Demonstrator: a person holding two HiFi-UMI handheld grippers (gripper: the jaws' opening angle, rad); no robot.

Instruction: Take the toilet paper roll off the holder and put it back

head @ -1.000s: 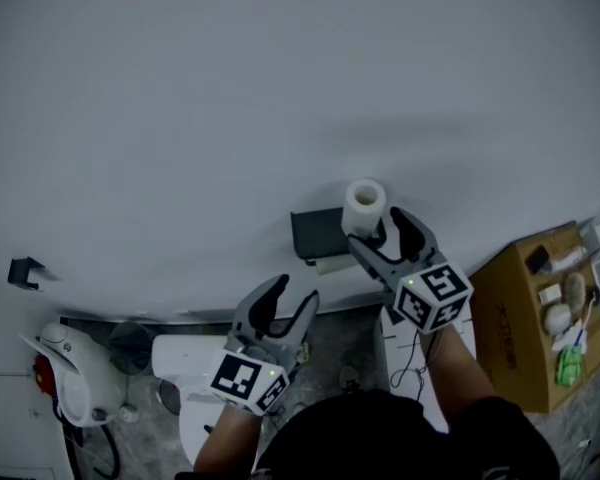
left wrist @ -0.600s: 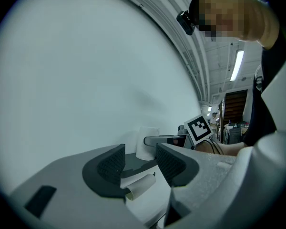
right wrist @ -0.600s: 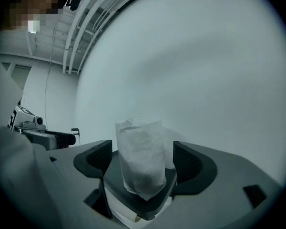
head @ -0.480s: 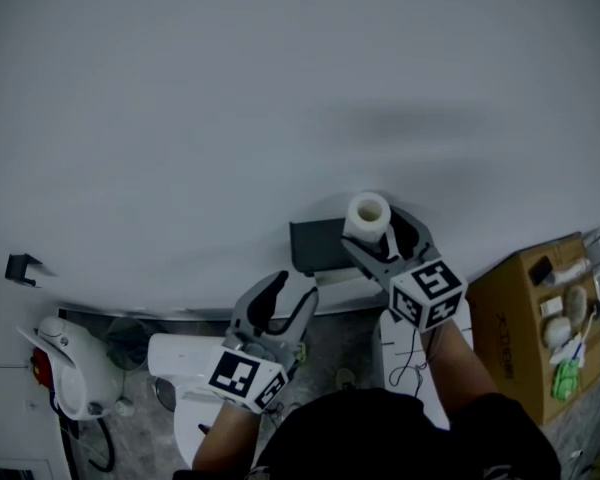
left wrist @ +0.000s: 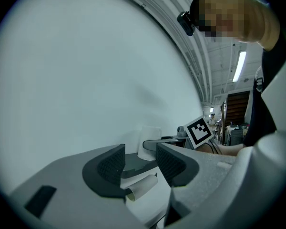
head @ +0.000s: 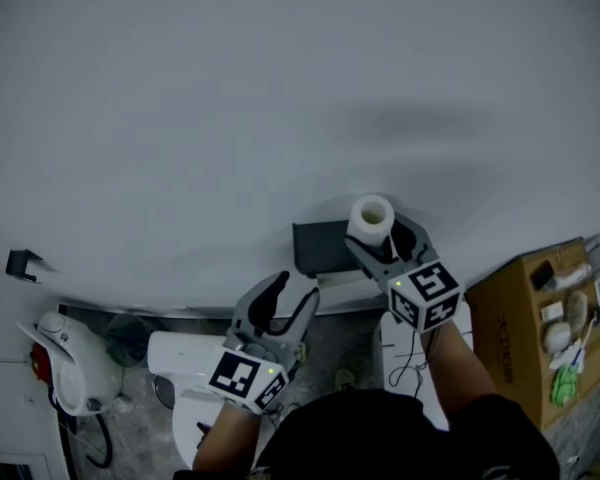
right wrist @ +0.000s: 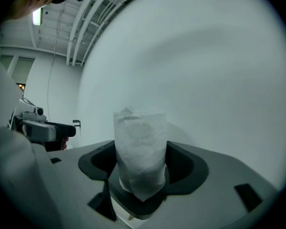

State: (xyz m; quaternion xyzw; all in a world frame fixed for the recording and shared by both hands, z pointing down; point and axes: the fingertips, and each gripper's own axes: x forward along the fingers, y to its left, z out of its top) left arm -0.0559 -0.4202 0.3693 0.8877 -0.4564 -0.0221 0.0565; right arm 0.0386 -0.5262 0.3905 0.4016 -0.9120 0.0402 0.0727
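**Roll in my right gripper, right by the holder**

My right gripper [head: 383, 240] was squeezed tight on the toilet paper roll [head: 370, 216], which stood up straight. In the head view, the dark holder [head: 320, 246] was just beside the roll at 9 o'clock. My left gripper [head: 280, 303] was down at 7 o'clock, with its jaws a little apart and nothing in them. I think the roll was off the holder. Next I would need to line up its hole with the holder's bar and slide it on gently. I could not see that bar. A small pale tube [left wrist: 140, 187] under the holder was hard to make out.
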